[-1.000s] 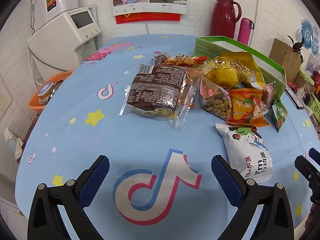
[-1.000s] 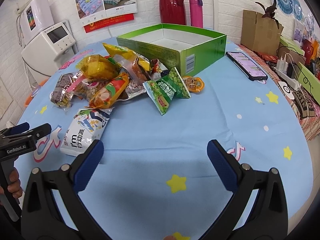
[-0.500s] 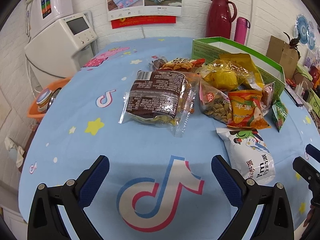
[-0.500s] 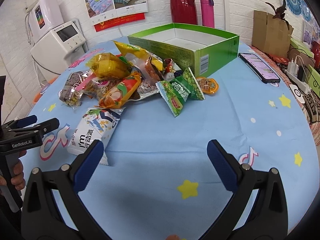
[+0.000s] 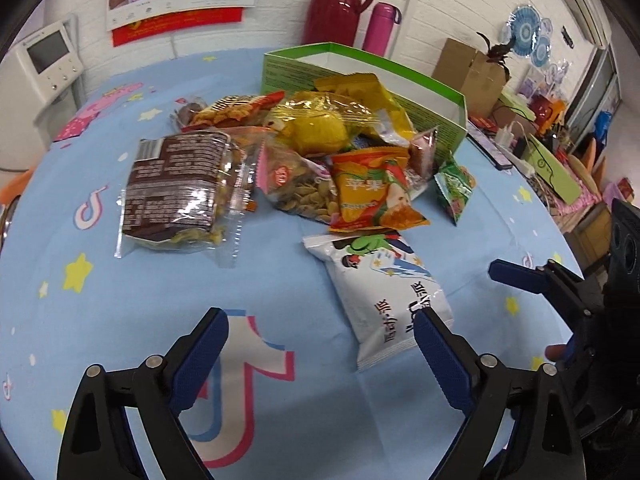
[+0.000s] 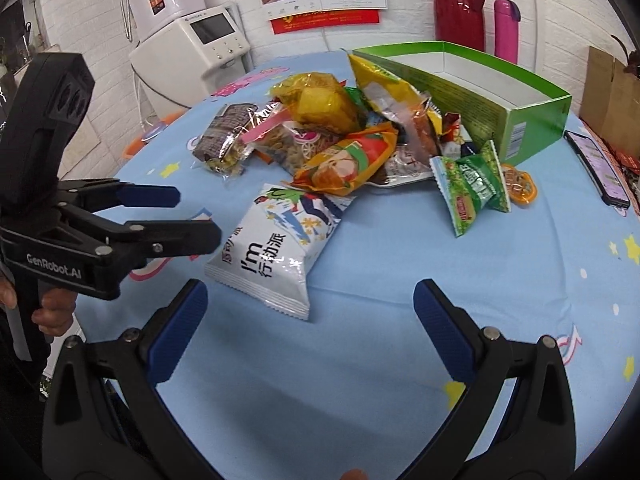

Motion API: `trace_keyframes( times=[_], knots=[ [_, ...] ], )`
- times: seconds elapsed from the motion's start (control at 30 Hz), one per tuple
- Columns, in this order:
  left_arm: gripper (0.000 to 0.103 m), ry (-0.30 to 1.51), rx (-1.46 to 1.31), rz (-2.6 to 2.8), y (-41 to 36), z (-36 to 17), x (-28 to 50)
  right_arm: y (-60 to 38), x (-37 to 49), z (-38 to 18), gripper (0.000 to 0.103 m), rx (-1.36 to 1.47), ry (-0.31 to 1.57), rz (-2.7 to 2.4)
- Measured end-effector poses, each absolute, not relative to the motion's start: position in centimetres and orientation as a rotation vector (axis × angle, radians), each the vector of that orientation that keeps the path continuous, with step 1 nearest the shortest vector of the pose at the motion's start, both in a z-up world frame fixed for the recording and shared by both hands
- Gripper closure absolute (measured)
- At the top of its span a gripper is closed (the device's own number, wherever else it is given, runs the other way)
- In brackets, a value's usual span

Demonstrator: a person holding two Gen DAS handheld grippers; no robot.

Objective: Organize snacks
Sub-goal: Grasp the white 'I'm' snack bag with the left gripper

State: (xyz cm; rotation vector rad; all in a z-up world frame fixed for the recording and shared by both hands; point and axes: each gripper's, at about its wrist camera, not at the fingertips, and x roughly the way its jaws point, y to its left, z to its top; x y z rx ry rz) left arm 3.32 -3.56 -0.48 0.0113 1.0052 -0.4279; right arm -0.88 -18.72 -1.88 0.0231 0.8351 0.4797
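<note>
The box stands behind the snack pile on the table. A single packet lies in front of the pile. A phone lies right of the box.

**Black Frames, Blue Pads**

The left handheld gripper was a black plastic frame stamped "GenRobot.AI" in pale letters, with silver screw heads at its pivots and a boxy black camera housing on top. Its textured blue rubber finger pads lined both fingers. The right handheld gripper matched it: black arms, round silver screws, ribbed blue pads.
</note>
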Motion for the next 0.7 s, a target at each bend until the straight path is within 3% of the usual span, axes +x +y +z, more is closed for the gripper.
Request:
trace_keyframes(
  times=[0.1, 0.27, 0.33, 0.4, 0.7],
  knots=[
    [0.020, 1.036, -0.002, -0.465, -4.2, -0.8, 3.6, -18.4, -0.5, -2.1, 0.010, 0.043, 0.833, 0.517],
    [0.021, 1.089, -0.074, -0.516, -4.8, -1.5, 4.8, -17.5, 0.3, -2.3, 0.020, 0.040, 0.831, 0.552],
    [0.024, 1.103, -0.063, -0.521, -5.2, -1.9, 5.2, -17.2, 0.6, -2.5, 0.021, 0.032, 0.833, 0.558],
    [0.030, 1.125, -0.068, -0.538, -5.5, -2.4, 5.7, -16.9, 1.0, -2.7, 0.029, 0.027, 0.837, 0.563],
    [0.034, 1.135, -0.110, -0.578, -6.3, -2.8, 6.3, -16.3, 2.1, -3.8, 0.045, 0.046, 0.864, 0.583]
  ],
)
